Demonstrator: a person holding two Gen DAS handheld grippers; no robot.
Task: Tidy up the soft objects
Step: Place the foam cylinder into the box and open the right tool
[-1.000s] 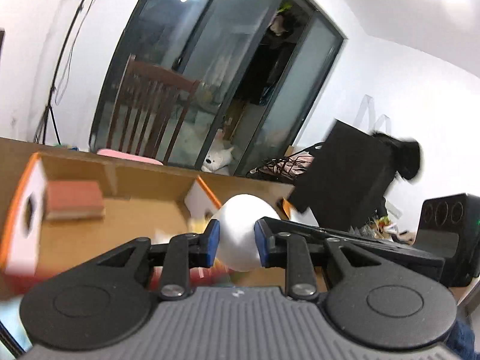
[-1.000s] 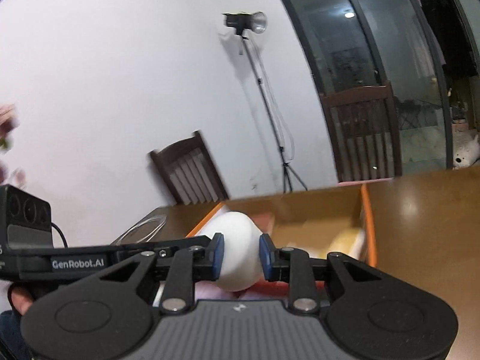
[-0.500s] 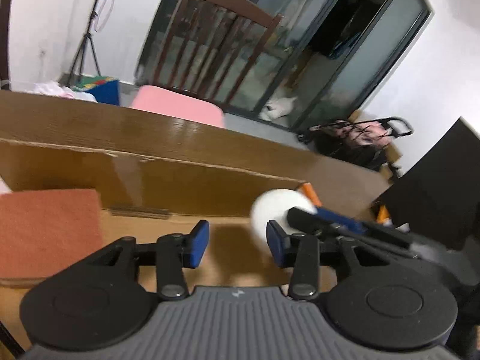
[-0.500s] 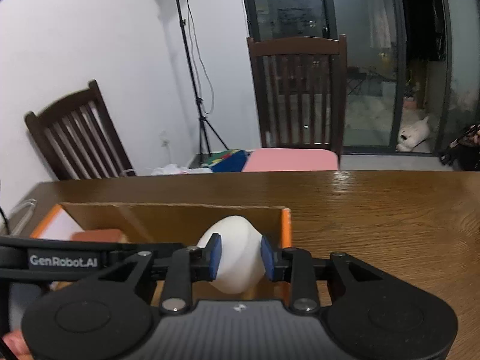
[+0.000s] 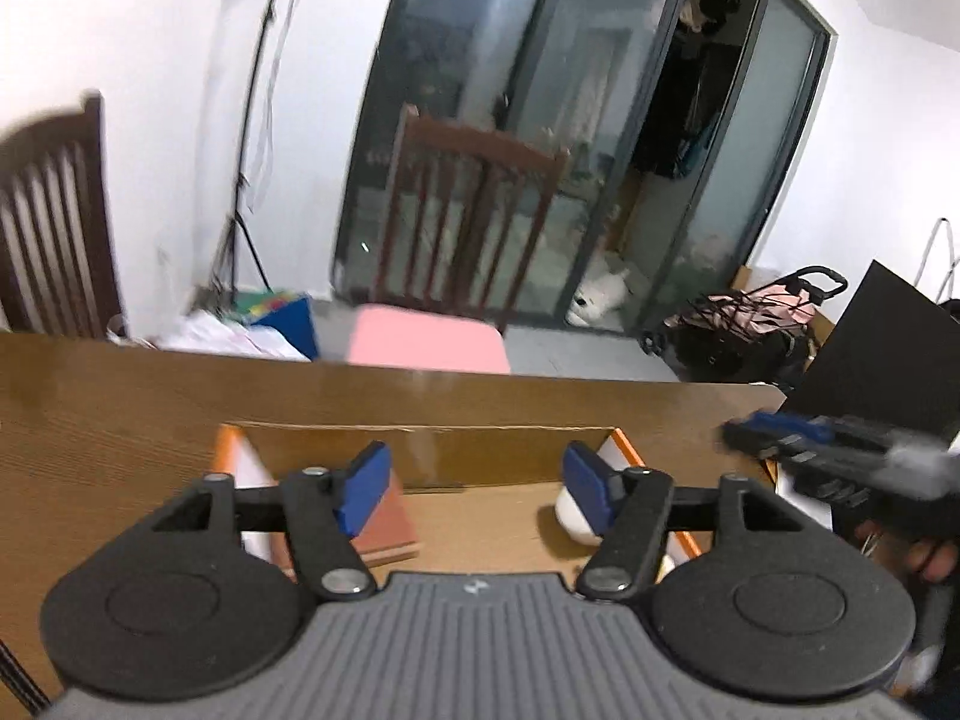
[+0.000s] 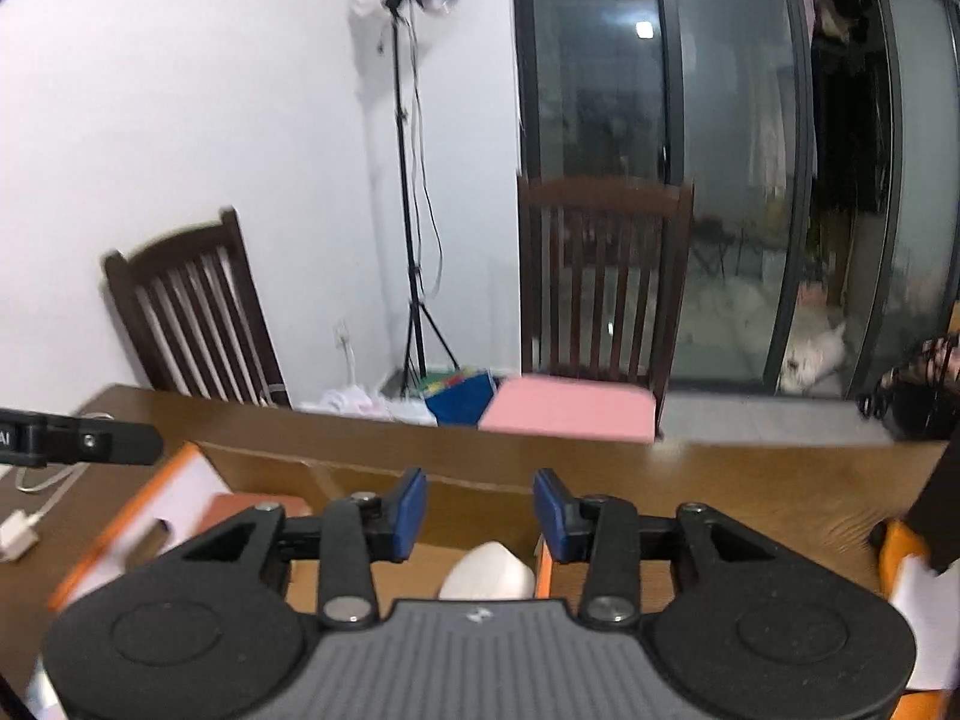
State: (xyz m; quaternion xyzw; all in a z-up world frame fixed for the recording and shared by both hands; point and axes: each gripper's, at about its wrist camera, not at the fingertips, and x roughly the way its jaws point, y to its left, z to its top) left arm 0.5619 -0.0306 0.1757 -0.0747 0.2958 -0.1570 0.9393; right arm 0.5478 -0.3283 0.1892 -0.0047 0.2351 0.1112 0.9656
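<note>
A white soft egg-shaped object [image 6: 489,573] lies inside the cardboard box [image 6: 360,468] near its right wall, below my right gripper [image 6: 480,513], which is open and empty above it. In the left wrist view the white object [image 5: 573,516] sits at the box's right side, partly behind my right finger pad. My left gripper [image 5: 477,483] is wide open and empty over the box [image 5: 480,450]. A reddish-brown flat pad [image 5: 387,525] lies in the box's left part; it also shows in the right wrist view [image 6: 252,507]. The right gripper shows at the right of the left wrist view [image 5: 780,429].
The box stands on a brown wooden table [image 5: 108,408]. Two dark wooden chairs [image 6: 600,276] stand behind it, one with a pink cushion [image 6: 570,414]. A light stand [image 6: 414,240] and glass doors are behind. A white cable [image 6: 24,516] lies at the table's left.
The right gripper opened and let go of the white object, which now lies in the box. The left gripper opened wider and pulled back; both views tilted up.
</note>
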